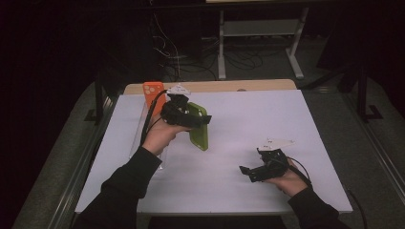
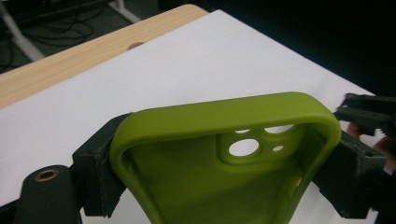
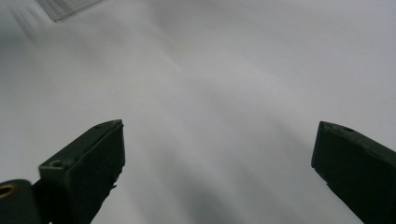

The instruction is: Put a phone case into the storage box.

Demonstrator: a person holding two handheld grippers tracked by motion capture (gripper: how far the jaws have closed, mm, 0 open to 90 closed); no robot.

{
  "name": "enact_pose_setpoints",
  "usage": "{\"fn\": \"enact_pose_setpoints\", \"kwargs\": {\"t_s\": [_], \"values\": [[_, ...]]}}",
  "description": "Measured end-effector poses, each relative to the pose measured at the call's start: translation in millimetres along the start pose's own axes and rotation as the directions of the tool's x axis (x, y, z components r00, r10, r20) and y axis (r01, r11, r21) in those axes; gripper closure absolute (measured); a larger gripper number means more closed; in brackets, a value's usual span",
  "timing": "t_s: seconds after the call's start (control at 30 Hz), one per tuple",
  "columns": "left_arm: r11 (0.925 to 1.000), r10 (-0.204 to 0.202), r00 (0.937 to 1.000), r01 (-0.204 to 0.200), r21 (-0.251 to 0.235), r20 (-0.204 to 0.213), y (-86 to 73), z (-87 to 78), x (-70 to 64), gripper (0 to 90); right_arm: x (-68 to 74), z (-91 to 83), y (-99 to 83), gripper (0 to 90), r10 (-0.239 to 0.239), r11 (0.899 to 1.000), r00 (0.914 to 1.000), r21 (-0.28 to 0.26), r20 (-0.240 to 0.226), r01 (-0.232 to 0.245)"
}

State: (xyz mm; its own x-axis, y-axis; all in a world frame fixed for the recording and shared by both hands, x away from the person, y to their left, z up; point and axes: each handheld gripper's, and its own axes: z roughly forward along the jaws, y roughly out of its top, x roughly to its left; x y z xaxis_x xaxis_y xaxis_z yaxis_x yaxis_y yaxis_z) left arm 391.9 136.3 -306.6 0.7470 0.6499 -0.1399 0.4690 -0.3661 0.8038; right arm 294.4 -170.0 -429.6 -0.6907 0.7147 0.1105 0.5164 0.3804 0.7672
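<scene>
An olive-green phone case point(image 1: 201, 135) is held above the white table, with my left gripper point(image 1: 196, 120) shut on it. In the left gripper view the green phone case point(image 2: 219, 168) has its hollow side towards the camera, its camera cut-outs showing. The two jaws of the left gripper point(image 2: 223, 173) press on its long sides. An orange phone case point(image 1: 153, 92) stands upright at the back left, just behind the left hand. My right gripper point(image 1: 248, 174) rests low at the front right, open and holding nothing. In its own view the right gripper point(image 3: 219, 140) has wide-spread jaws over bare white surface.
A clear plastic holder point(image 1: 141, 136) runs along the left side of the white table sheet point(image 1: 248, 119), under the left forearm; a corner of the clear holder point(image 3: 65, 7) appears in the right gripper view. A wooden table edge point(image 1: 248, 86) lies at the back. Cables and desk legs lie beyond.
</scene>
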Motion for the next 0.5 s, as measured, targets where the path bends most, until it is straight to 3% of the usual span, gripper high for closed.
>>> {"fn": "enact_pose_setpoints", "kwargs": {"t_s": [0.3, 0.5], "values": [[0.9996, -0.012, 0.9949, 0.014, 0.024, -0.100, 15.1, -23.6, 27.4, 14.9, -8.2, -9.3, -9.9, 0.9, 0.031, 0.999, 0.9993, 0.018, 0.020, -0.031], [0.9985, -0.049, 0.9851, 0.052, 0.017, -0.165, 20.8, -42.9, 47.5, 14.9, -8.8, -11.6, -11.7, 0.9, 0.033, 0.999, 0.9991, 0.020, 0.025, -0.034]]}}
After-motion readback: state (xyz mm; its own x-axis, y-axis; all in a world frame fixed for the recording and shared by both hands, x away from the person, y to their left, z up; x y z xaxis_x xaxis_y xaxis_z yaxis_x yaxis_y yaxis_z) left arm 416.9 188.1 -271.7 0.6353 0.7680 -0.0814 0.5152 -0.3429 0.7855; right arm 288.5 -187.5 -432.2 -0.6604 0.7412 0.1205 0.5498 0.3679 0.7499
